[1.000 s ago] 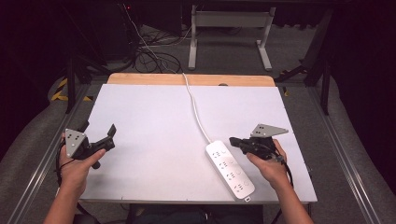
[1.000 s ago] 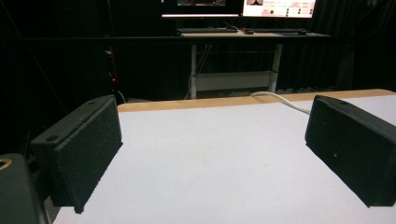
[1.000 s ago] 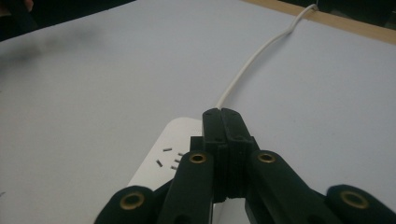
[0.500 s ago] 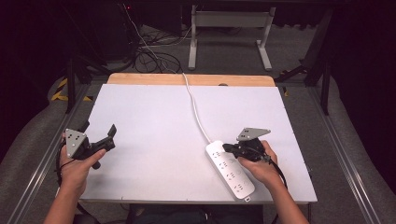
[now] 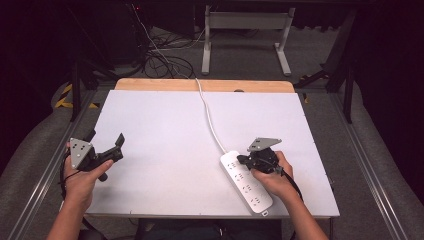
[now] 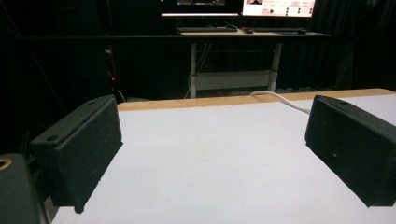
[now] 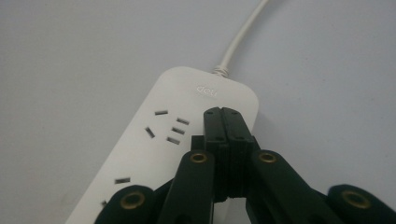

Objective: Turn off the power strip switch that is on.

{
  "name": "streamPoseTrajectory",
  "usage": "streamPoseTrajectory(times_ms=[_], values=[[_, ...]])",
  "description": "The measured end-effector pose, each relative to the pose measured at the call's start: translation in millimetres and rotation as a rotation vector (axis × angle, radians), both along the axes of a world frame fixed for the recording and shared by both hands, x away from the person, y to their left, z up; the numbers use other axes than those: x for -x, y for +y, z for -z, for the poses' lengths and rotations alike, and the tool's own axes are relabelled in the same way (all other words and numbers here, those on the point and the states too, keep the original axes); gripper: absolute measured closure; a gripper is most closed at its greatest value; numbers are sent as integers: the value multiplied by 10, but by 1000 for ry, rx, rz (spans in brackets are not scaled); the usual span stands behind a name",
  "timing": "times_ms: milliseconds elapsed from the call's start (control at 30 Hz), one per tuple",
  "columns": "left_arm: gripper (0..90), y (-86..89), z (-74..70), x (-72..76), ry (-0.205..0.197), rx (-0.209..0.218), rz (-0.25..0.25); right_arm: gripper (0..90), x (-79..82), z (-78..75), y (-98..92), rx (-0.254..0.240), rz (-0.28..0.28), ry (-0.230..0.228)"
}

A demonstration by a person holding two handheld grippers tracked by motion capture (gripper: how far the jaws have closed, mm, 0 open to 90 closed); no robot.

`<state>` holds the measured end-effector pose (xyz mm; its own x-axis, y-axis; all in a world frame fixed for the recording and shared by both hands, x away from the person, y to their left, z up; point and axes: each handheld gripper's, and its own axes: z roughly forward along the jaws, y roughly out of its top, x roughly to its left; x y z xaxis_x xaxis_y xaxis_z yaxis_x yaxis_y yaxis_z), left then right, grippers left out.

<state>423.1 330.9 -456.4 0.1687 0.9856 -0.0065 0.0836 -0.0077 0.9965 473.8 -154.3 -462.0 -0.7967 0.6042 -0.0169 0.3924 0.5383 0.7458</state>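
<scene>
A white power strip [image 5: 248, 184] lies at the table's front right, and its white cable [image 5: 210, 120] runs to the far edge. My right gripper [image 5: 242, 160] is shut with nothing between its jaws. Its tips are over the cable end of the strip. In the right gripper view the joined tips [image 7: 222, 113] sit above the power strip [image 7: 140, 154] beside a socket, below where the cable [image 7: 243, 32] enters. I cannot tell whether they touch it. My left gripper [image 5: 106, 141] is held open above the front left of the table; in its own view the left gripper [image 6: 212, 154] has its jaws wide apart over bare white surface.
The white table top [image 5: 165, 125] has a wooden strip [image 5: 150, 84] along its far edge. Beyond it are tangled cables on the floor [image 5: 165, 55] and a desk frame [image 5: 245, 35]. A desk with monitors [image 6: 243, 7] stands far behind.
My right gripper has moved left and down, from beside the power strip to over its cable end. The left gripper has stayed where it was, open.
</scene>
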Motion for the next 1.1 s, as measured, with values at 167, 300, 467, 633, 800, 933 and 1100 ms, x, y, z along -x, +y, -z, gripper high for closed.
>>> streamPoseTrajectory(times_ms=[167, 300, 467, 633, 800, 933, 1100], values=[[44, 13, 2, 3, 2, 5, -5, 900, 12, 11, 73, -1, 4, -9], [44, 18, 1, 11, 0, 4, -6, 900, 21, 4, 89, 12, 11, -14], [44, 20, 2, 14, 1, 5, -7, 900, 12, 4, 82, 4, 16, -2], [45, 17, 3, 16, 1, 5, -7, 900, 2, 9, 68, -17, 24, 16], [46, 24, 4, 19, 3, 3, -11, 900, -3, 6, 68, -22, 36, 27], [47, 30, 5, 24, 4, 9, -12, 900, 0, 7, 68, -23, 39, 29], [48, 28, 5, 31, 4, 14, -13, 900, -3, 5, 68, -28, 51, 41]])
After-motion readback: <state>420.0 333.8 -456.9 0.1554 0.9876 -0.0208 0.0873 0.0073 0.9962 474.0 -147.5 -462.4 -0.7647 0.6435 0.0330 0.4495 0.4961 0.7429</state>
